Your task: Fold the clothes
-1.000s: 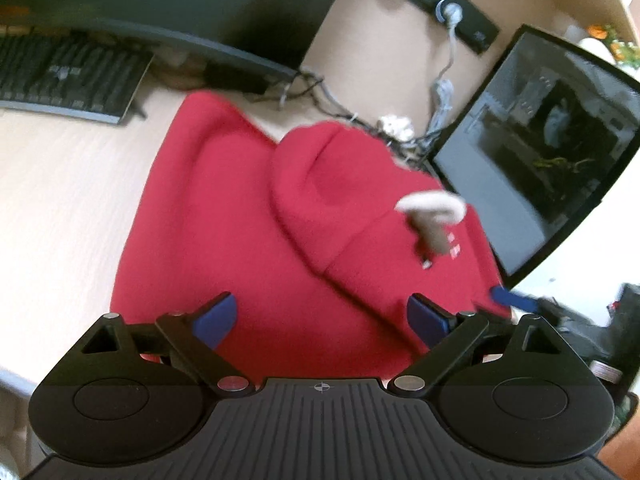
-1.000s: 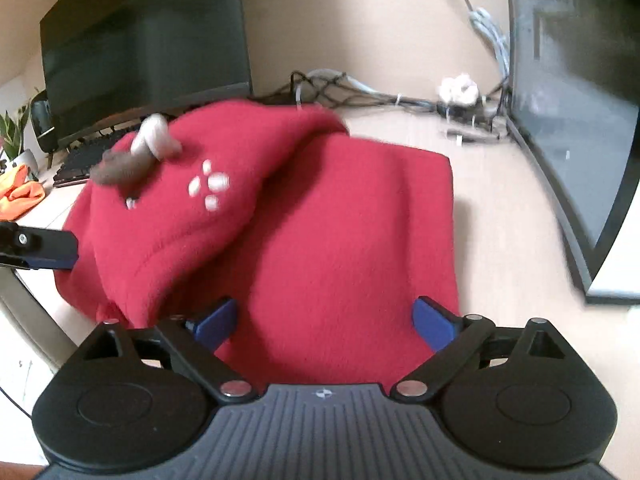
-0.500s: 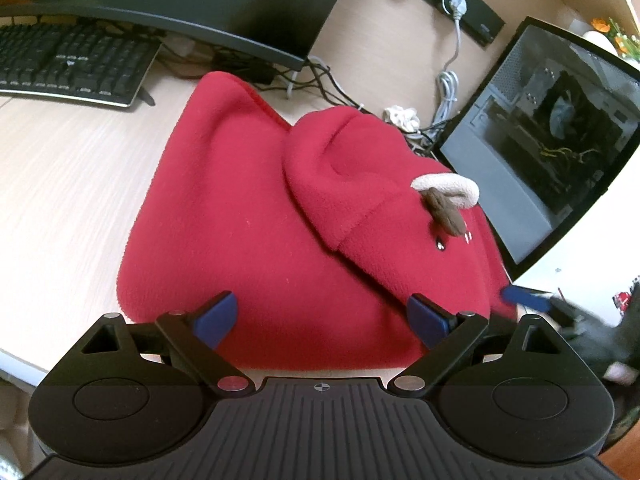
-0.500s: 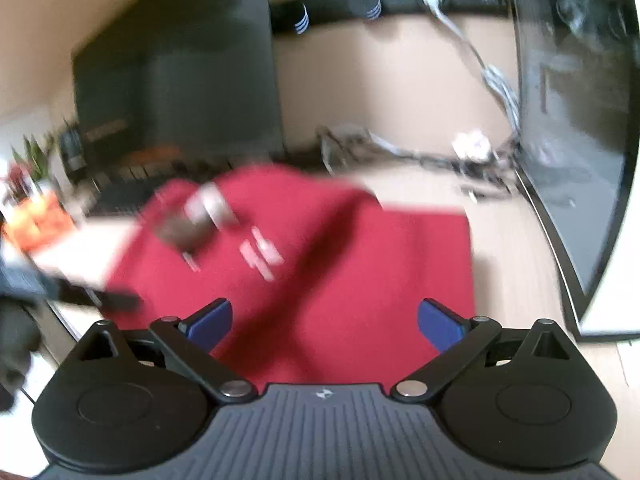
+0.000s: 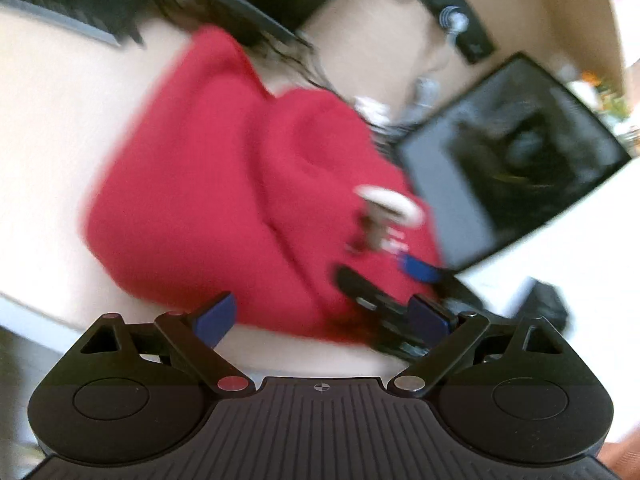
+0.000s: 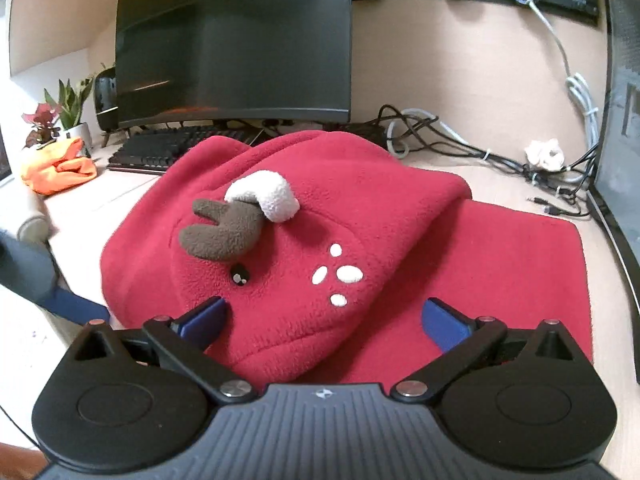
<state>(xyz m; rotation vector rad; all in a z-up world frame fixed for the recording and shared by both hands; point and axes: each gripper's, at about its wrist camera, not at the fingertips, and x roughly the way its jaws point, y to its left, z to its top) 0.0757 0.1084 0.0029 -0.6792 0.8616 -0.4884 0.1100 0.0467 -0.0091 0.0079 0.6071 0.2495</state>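
A red fleece garment (image 6: 460, 264) lies folded on the light wooden desk, its hood (image 6: 320, 216) on top with a brown antler (image 6: 224, 232), a white horn and white spots. My right gripper (image 6: 324, 320) is open, its fingers on either side of the hood's near edge. My left gripper (image 5: 320, 316) is open and empty at the garment's (image 5: 208, 200) near edge; that view is blurred. The right gripper (image 5: 400, 300) shows there at the garment's right corner.
A dark monitor (image 6: 236, 40) and keyboard (image 6: 172, 152) stand behind the garment. A computer case (image 6: 624, 120) is at the right, with cables (image 6: 460, 136) along the wall. An orange cloth (image 6: 56, 164) and potted plants (image 6: 60, 112) sit far left.
My right gripper has dropped close to the hood's front edge and its view has steadied. My left gripper has pulled back and is moving, so its view is now blurred.
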